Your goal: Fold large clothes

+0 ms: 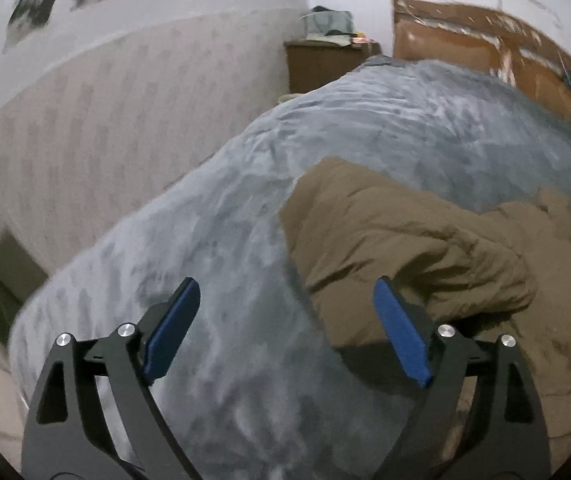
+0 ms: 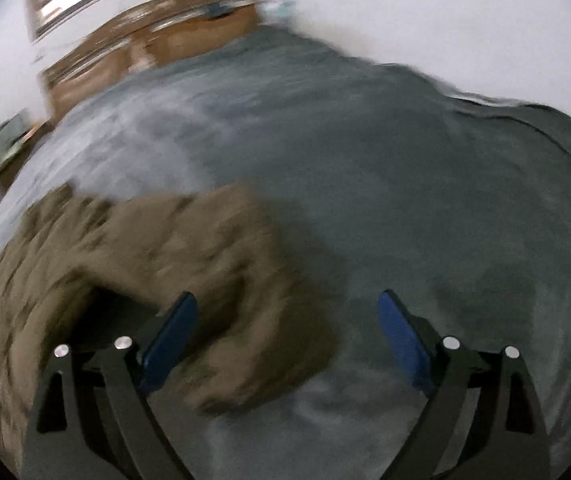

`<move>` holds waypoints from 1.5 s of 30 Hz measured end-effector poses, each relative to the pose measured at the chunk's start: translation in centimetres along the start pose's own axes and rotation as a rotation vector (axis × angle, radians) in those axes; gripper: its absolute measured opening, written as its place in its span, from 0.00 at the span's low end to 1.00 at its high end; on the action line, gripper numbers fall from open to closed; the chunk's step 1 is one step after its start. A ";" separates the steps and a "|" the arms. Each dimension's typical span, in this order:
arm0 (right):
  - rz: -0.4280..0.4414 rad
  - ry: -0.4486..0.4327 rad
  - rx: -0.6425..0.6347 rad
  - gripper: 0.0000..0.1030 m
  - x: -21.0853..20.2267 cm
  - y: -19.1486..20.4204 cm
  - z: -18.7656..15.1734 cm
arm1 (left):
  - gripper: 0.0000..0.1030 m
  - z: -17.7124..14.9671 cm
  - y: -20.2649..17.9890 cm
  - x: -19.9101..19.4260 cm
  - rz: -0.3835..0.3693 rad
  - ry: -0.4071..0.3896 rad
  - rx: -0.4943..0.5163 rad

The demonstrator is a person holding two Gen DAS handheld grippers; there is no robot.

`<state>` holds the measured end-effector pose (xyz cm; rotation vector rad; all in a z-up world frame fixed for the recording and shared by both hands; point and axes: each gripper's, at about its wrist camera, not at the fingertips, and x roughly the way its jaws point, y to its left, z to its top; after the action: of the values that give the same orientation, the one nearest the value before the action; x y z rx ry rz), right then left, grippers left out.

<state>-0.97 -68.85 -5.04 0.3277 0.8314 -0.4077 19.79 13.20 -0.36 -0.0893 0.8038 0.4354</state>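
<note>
Between the blue pads of the left gripper (image 1: 287, 330) nothing is caught: its jaws are spread wide over the grey blanket (image 1: 213, 240), with only the near edge of the brown garment (image 1: 405, 232) lying below the right-hand pad, apart from it as far as can be told. Over on the other side, the right gripper (image 2: 287, 340) likewise has its jaws spread and empty; a blurred lobe of the brown garment (image 2: 189, 264) lies beneath and between them, not pinched.

Outward from both, the garment sits bunched on the bed (image 2: 405, 184), a puffy, wrinkled heap with one fold laid over itself and a sleeve-like lump at each end. Judging from that, at least one fold has been laid down and let go, yet the bundle looks loose and uneven, so further folding and squaring seem left. Beyond the bed stand a wooden headboard (image 1: 485, 56) and a small nightstand (image 1: 325, 64).
</note>
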 end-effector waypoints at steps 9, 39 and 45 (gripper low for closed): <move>0.002 0.099 -0.355 0.89 4.5 8.8 -2.7 | 0.96 -1.4 -2.9 -2.5 -0.149 -0.098 0.027; 0.504 -0.068 -0.202 0.17 -2.5 30.4 8.8 | 0.97 -1.4 -7.8 -2.5 -0.370 -0.134 0.150; 0.579 -0.001 -0.318 0.17 -0.4 42.9 7.3 | 0.97 -0.4 -6.9 -2.3 -0.441 -0.150 0.149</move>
<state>23.66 -34.48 5.06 0.2565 0.7477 0.2628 20.92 6.03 0.37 -0.0913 0.6429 -0.0354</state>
